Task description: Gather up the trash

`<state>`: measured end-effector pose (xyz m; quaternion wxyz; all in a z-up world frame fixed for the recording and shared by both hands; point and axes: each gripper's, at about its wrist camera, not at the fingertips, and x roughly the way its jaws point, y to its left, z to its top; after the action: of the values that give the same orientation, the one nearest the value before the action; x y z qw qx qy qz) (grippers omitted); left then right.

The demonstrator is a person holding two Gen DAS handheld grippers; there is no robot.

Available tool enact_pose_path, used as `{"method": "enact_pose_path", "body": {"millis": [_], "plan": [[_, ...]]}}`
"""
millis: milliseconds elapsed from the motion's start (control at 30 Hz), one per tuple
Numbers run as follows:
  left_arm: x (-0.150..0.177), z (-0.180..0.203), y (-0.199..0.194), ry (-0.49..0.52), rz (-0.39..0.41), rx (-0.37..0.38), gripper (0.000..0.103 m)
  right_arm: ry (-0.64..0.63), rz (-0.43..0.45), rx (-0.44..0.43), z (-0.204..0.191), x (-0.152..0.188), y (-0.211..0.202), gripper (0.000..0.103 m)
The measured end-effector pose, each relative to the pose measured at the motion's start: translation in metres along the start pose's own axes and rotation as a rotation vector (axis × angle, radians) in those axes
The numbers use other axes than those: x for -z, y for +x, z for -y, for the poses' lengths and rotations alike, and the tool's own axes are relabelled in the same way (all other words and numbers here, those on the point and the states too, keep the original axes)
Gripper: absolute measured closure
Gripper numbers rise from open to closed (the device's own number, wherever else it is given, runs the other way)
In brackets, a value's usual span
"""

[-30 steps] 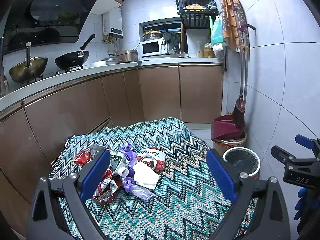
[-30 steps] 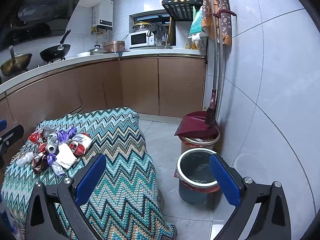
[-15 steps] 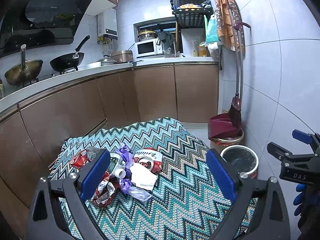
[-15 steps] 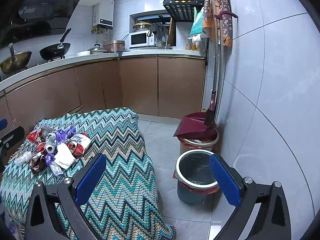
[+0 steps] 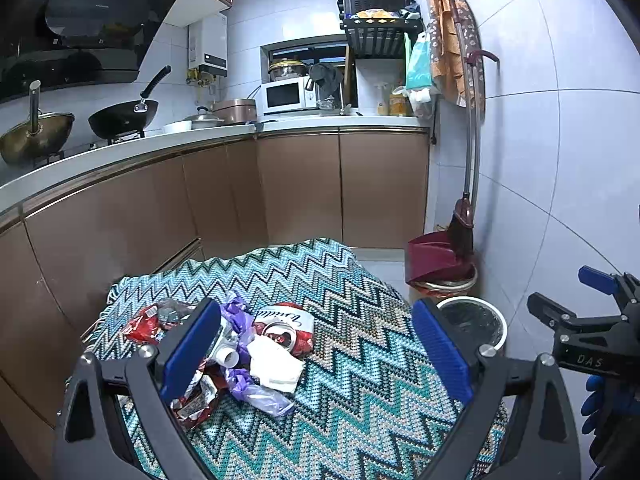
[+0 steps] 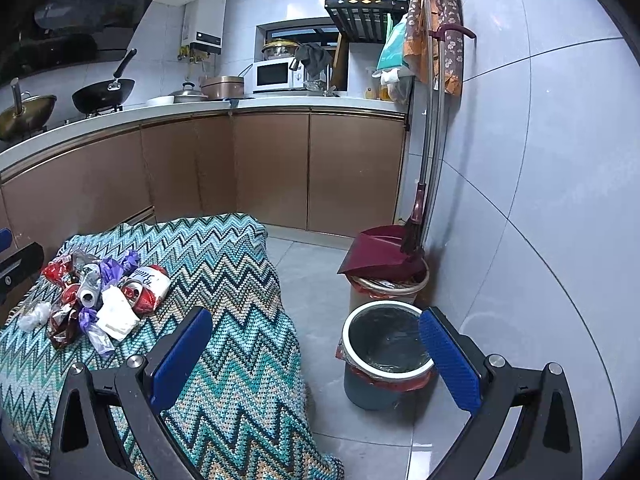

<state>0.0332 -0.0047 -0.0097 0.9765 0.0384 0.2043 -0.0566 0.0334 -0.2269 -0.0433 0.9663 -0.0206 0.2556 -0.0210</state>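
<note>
A heap of trash lies on a table covered with a zigzag cloth (image 5: 360,360): a crushed red and white can (image 5: 286,328), a white paper wad (image 5: 274,366), purple wrappers (image 5: 256,392), red foil wrappers (image 5: 144,322). The heap also shows in the right wrist view (image 6: 104,300). My left gripper (image 5: 316,348) is open and empty, above the cloth just right of the heap. My right gripper (image 6: 316,356) is open and empty, held over the table's right edge. A grey bin with a white rim (image 6: 386,354) stands on the floor right of the table.
A second bin holding a dark red dustpan and broom (image 6: 384,264) stands behind the grey bin by the tiled wall. Brown kitchen cabinets (image 6: 280,168) run behind the table. The right gripper shows at the left wrist view's right edge (image 5: 588,320).
Both grippers have shifted only slightly; the left wrist view has pulled back and up a little from the heap. Both stay open. The trash has not moved.
</note>
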Motion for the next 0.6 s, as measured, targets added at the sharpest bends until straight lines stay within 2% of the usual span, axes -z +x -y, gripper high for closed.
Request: {"method": "enact_pose_path", "body": {"millis": [167,333,467,600], "plan": [[-0.001,0.001,0.007,0.001,0.013,0.021,0.006,-0.004,0.001,-0.01,-0.005,-0.002,0.005,0.0],[0.006,-0.005,0.017,-0.002,0.006,0.037,0.006,-0.005,0.008,-0.061,-0.015,-0.005,0.013,0.0],[0.019,-0.028,0.028,-0.035,-0.025,0.04,0.006,-0.033,0.004,-0.106,-0.029,-0.009,0.024,0.0],[0.042,-0.067,0.033,-0.078,-0.066,0.026,0.007,-0.07,-0.041,-0.192,-0.052,-0.007,0.045,0.0]]}}
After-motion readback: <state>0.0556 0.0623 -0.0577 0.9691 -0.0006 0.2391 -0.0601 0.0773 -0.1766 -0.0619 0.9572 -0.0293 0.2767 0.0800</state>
